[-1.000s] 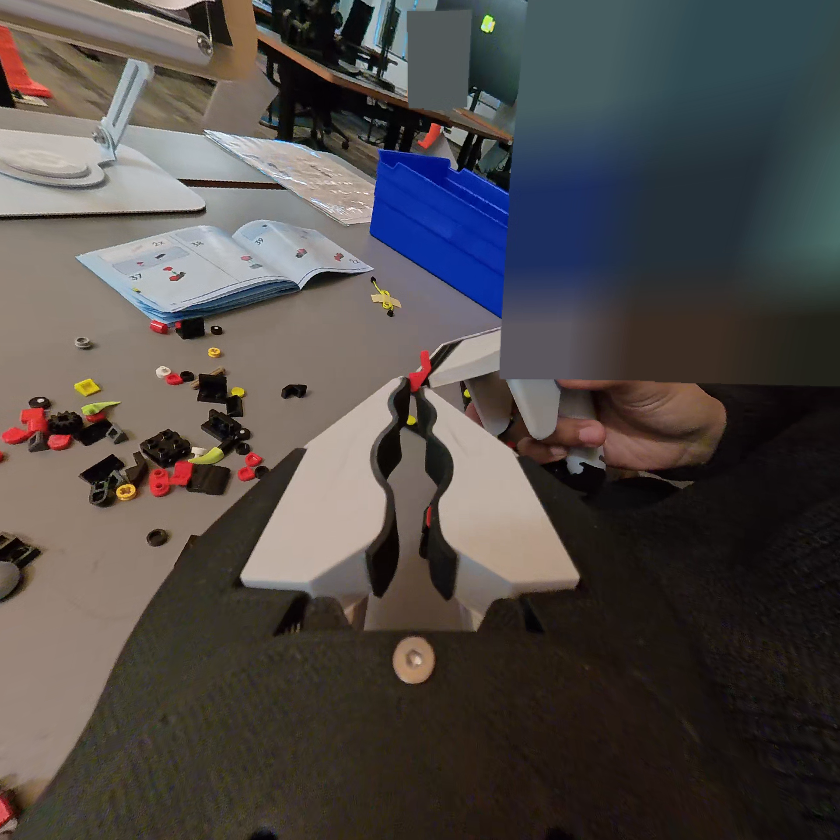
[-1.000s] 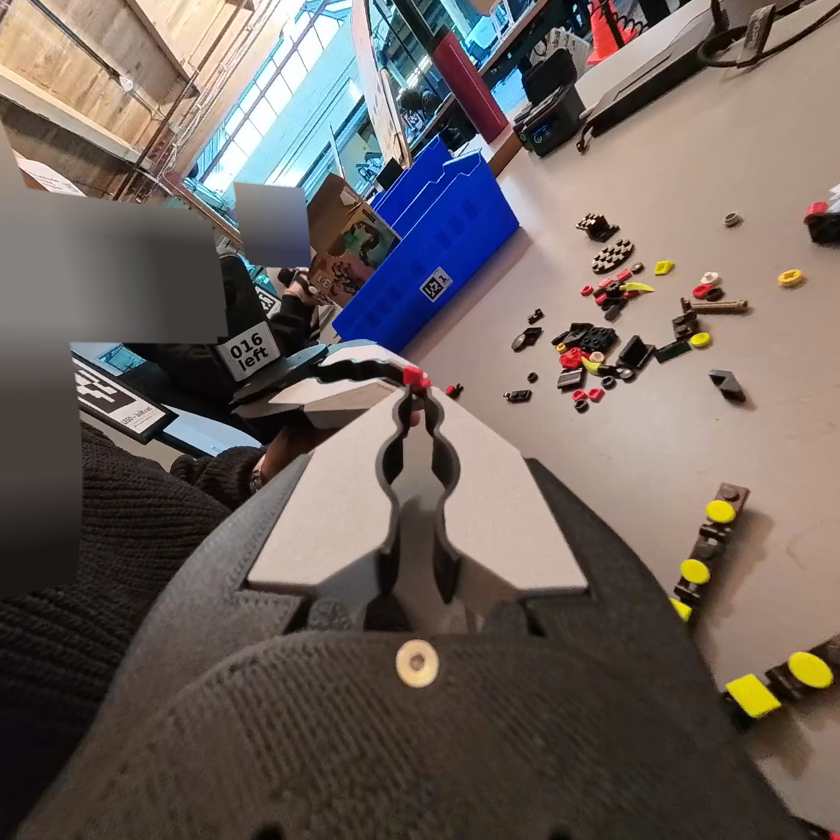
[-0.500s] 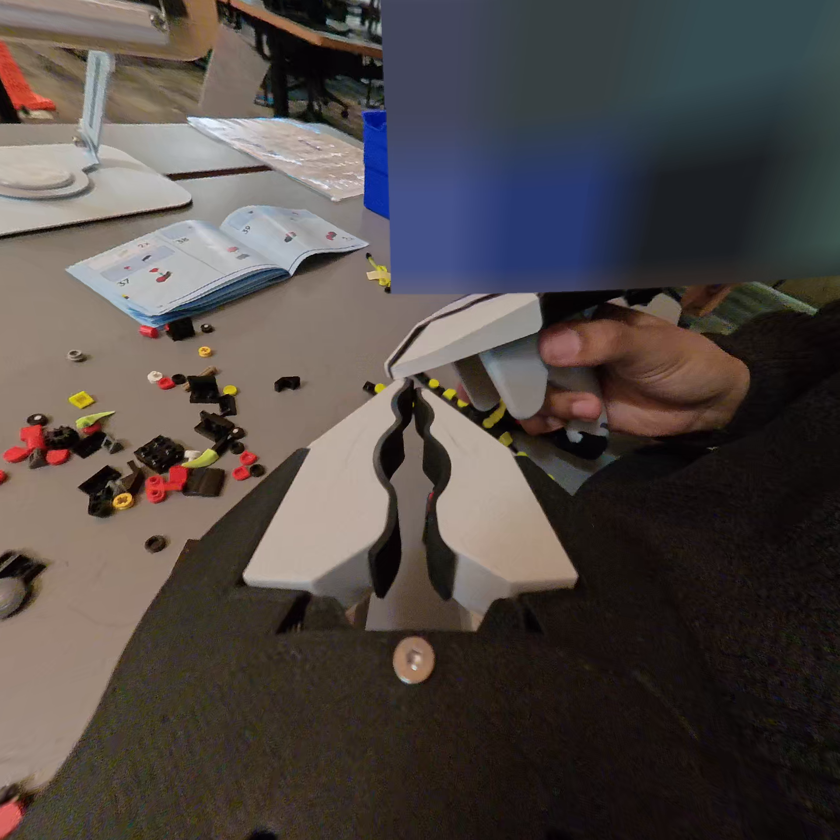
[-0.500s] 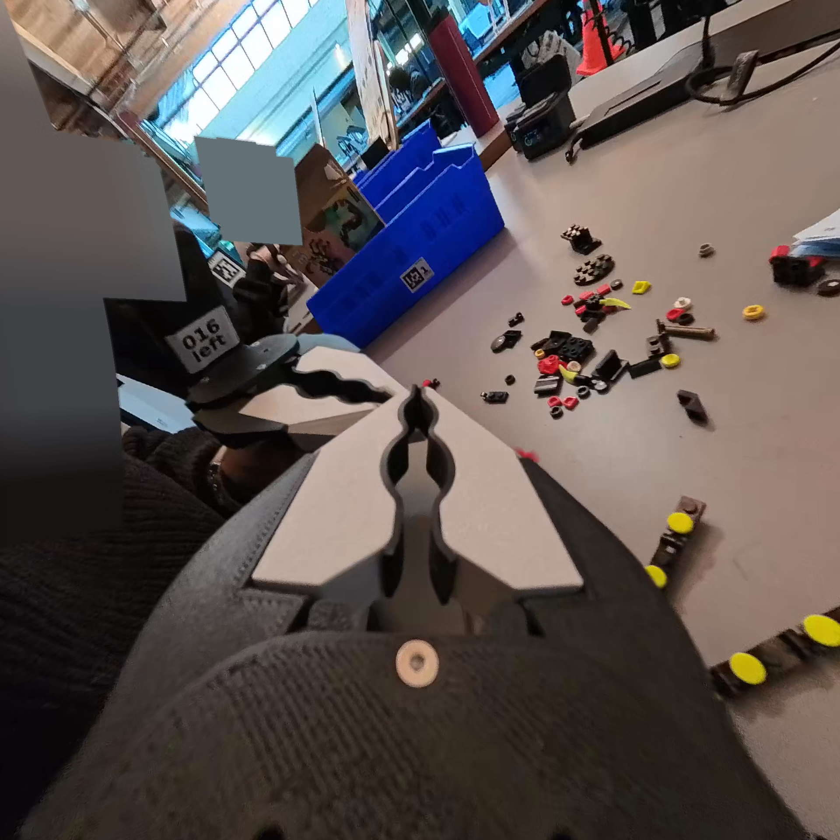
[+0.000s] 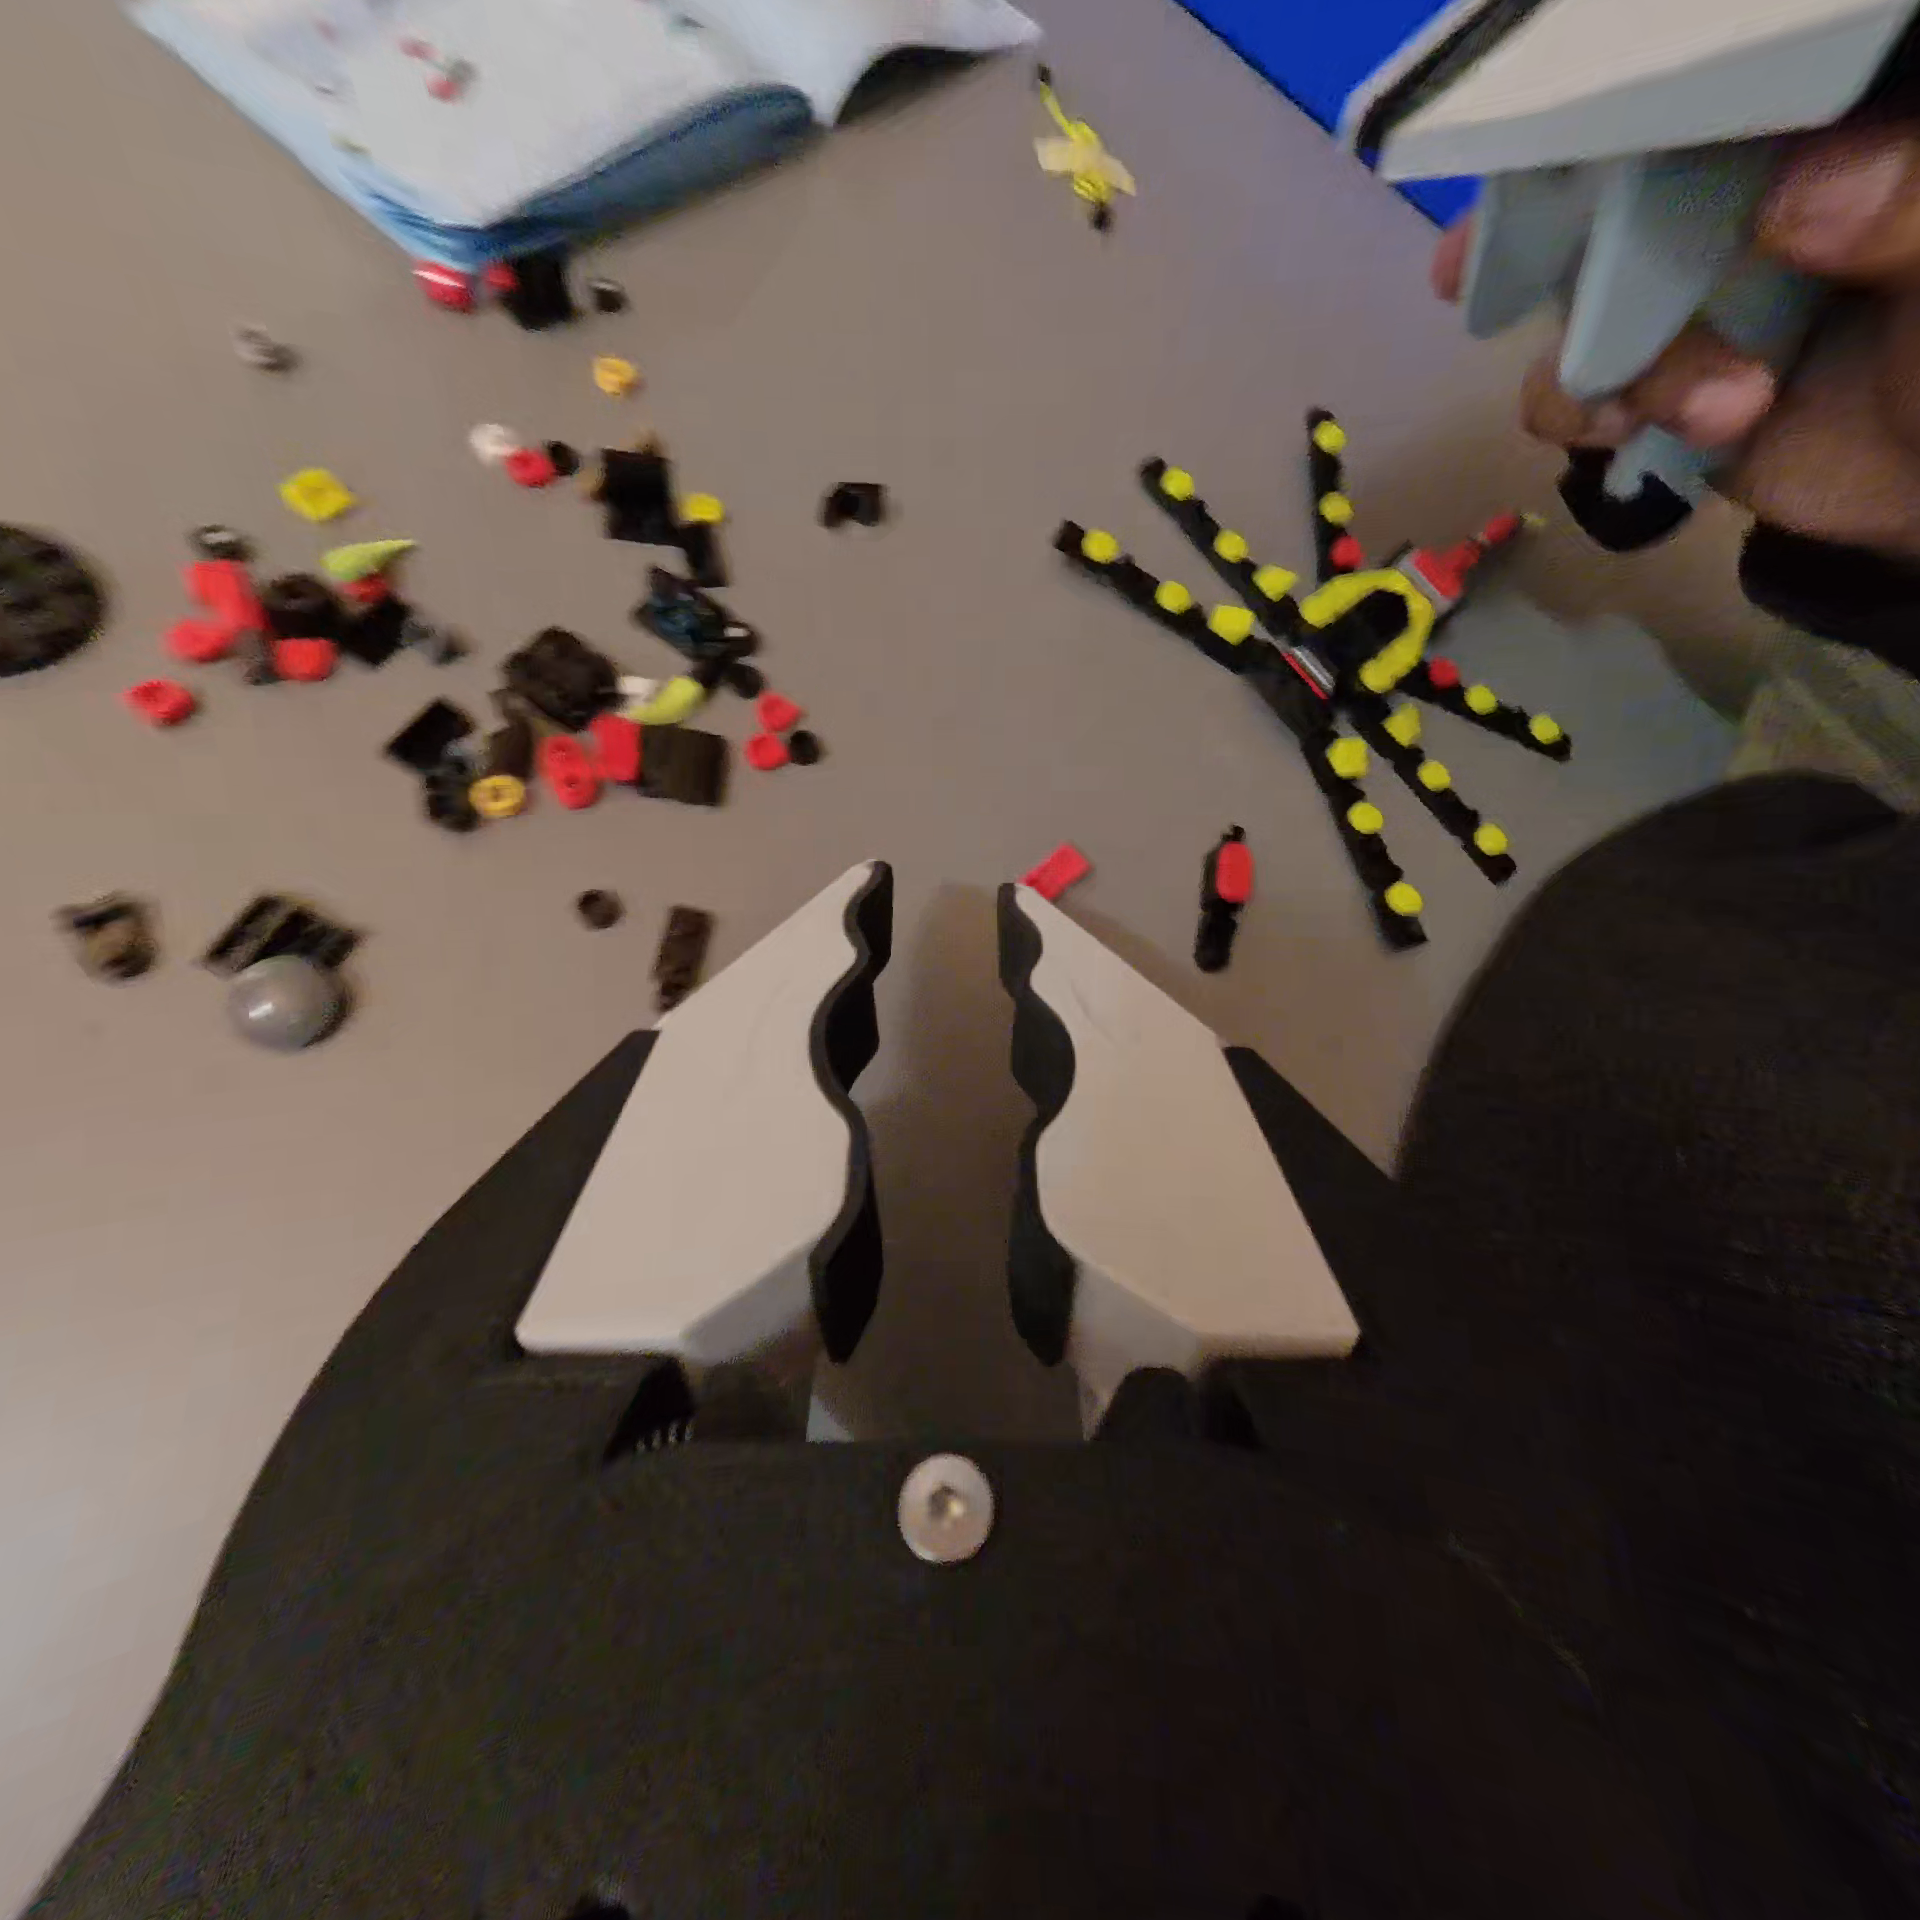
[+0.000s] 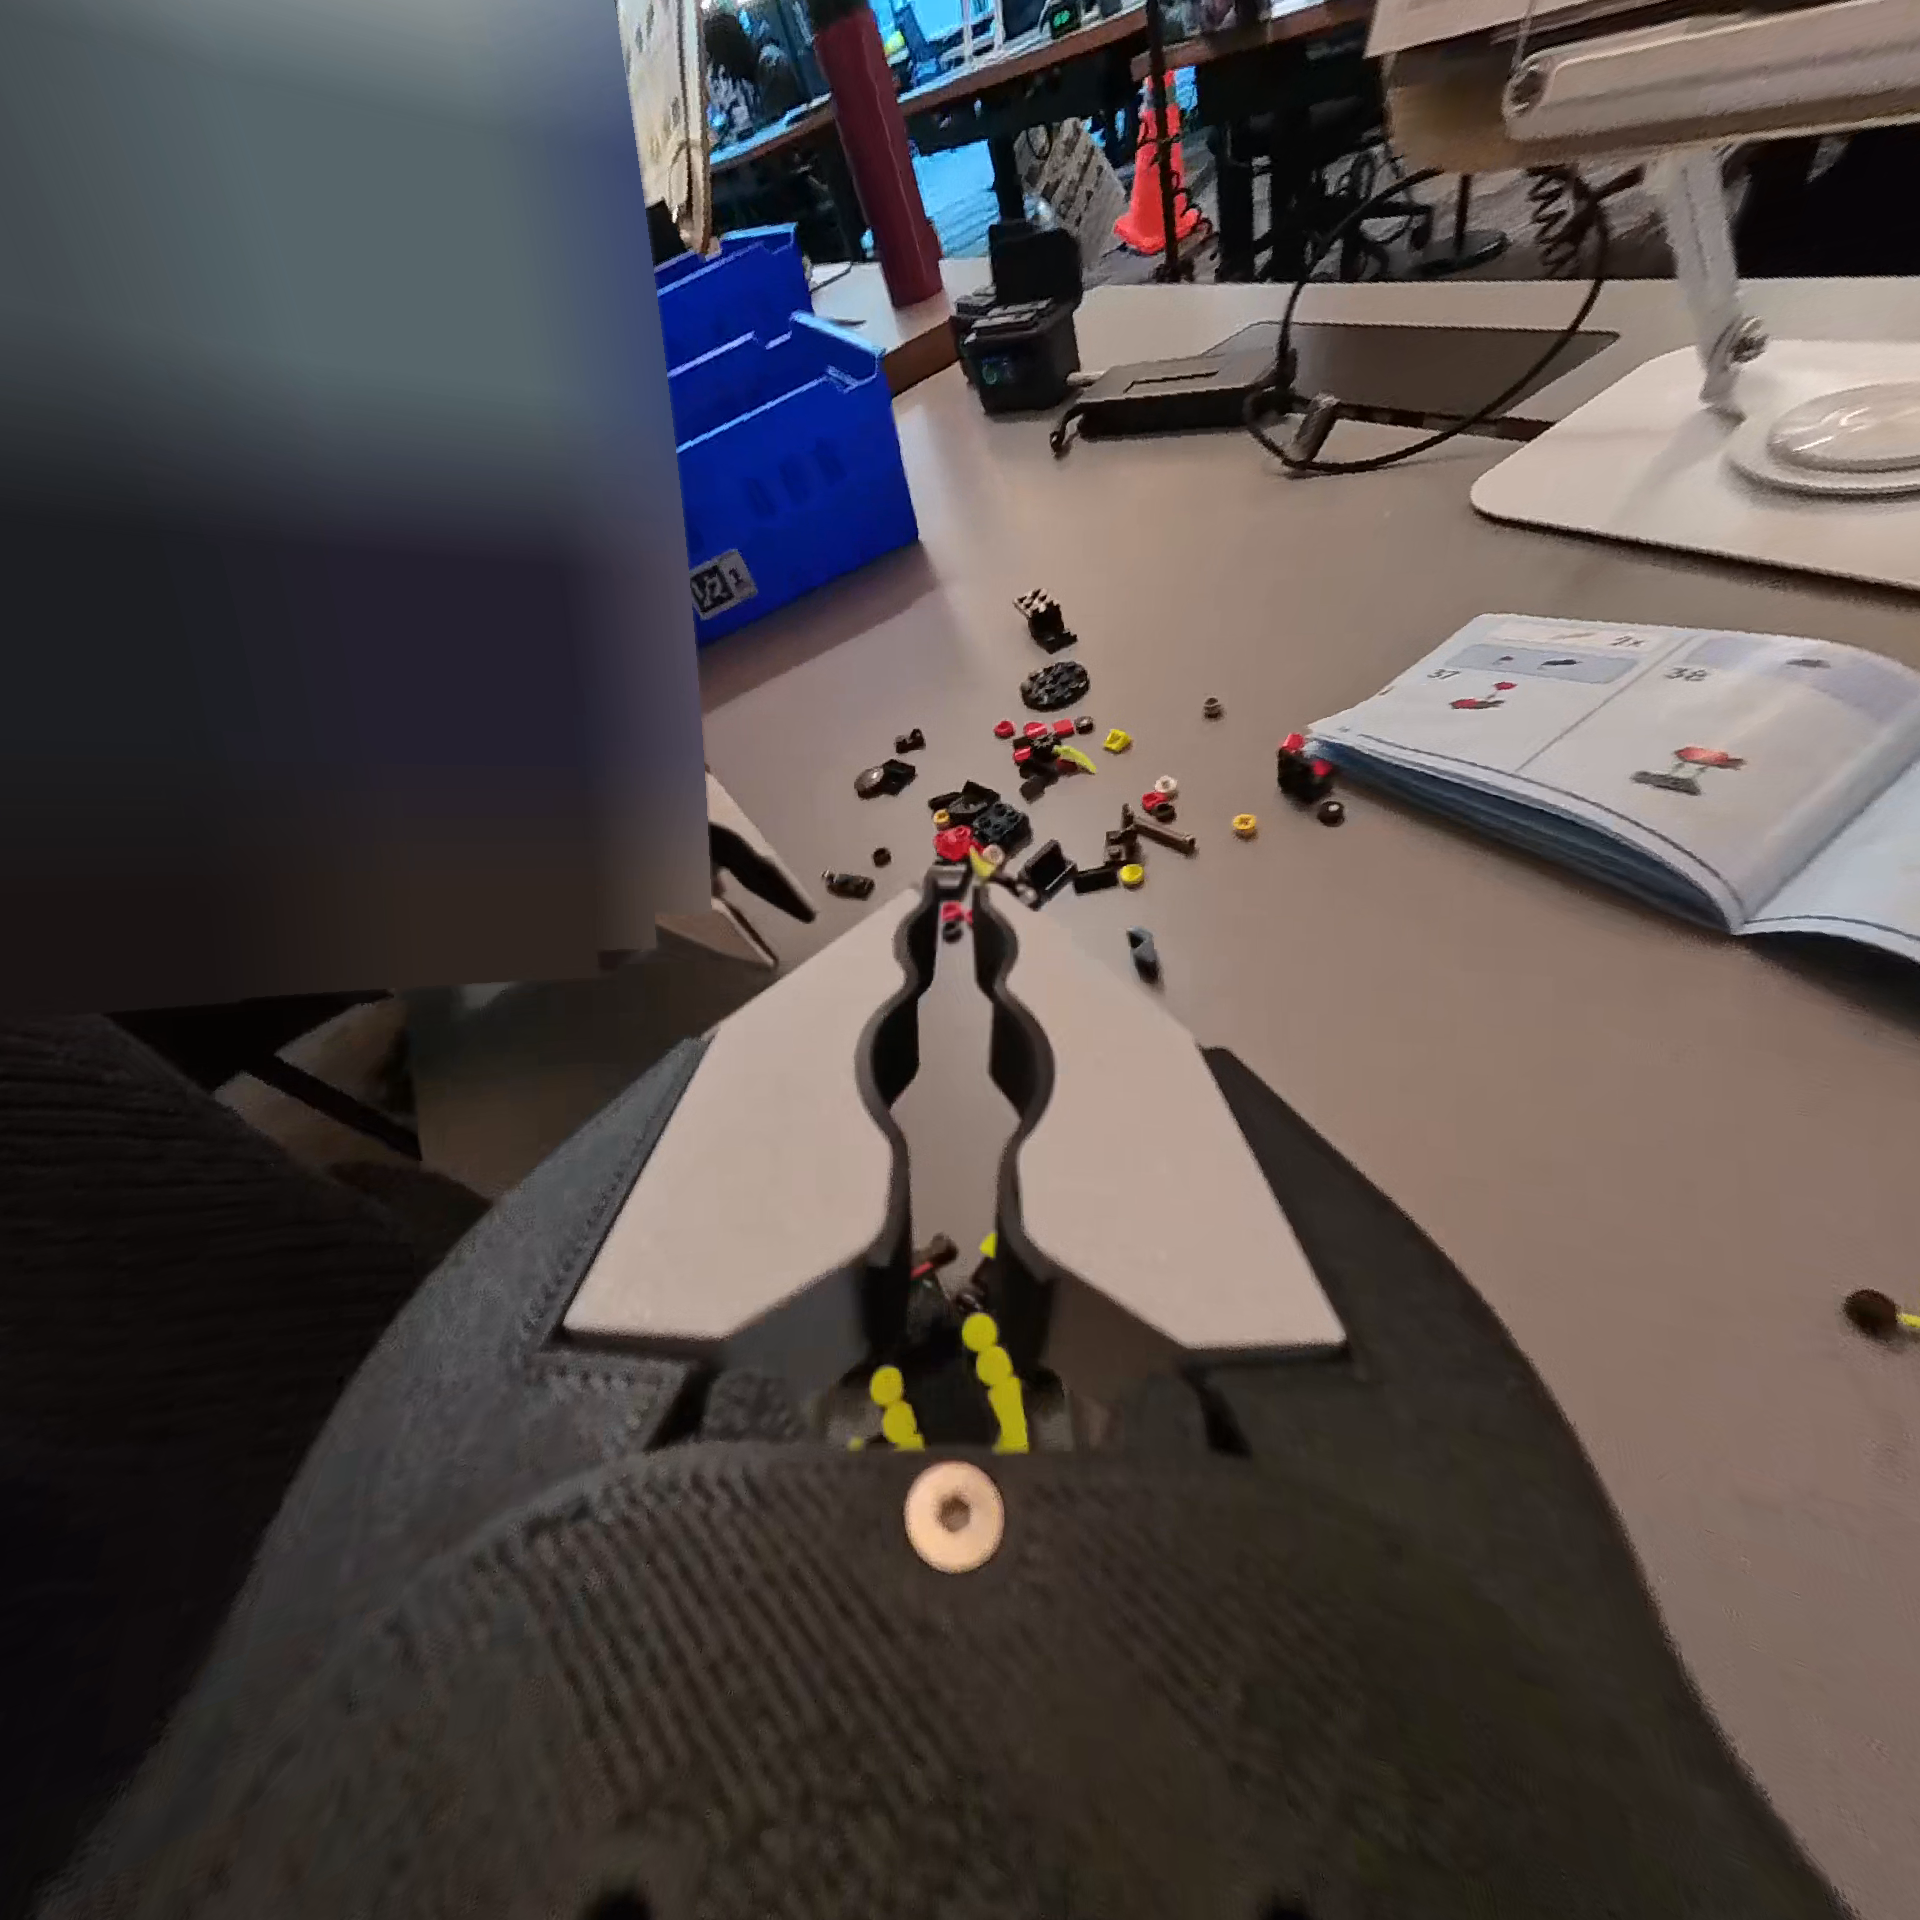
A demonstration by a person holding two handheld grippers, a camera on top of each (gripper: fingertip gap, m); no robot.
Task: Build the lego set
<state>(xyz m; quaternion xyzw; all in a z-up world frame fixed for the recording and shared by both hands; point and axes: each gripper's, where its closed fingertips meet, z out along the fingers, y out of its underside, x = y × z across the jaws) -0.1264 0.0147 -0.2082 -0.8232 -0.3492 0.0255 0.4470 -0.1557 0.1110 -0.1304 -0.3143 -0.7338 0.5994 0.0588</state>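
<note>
A black spider-like lego build [image 5: 1340,644] with yellow studs lies on the grey table, right of and beyond my left gripper [image 5: 945,896]. The left gripper is open and empty, low over the table. A small red piece [image 5: 1055,868] lies just by its right fingertip, and a black-and-red piece [image 5: 1226,894] lies a little further right. My right gripper [image 6: 951,896] has its jaws a narrow gap apart with nothing clearly held. The build's yellow studs [image 6: 992,1361] show beneath it. It also shows in the left wrist view [image 5: 1621,94], held in a hand at top right.
Loose black, red and yellow pieces [image 5: 582,686] are scattered left of centre, also seen ahead of the right gripper [image 6: 1018,810]. An open instruction booklet [image 6: 1662,769] lies beyond them. A blue bin [image 6: 779,468], a grey dome [image 5: 281,1003] and a white stand base [image 6: 1714,468] are around.
The left gripper has opened and tipped down toward the table. The right gripper has drawn away and parted slightly. The red pieces held at both tips are gone from them.
</note>
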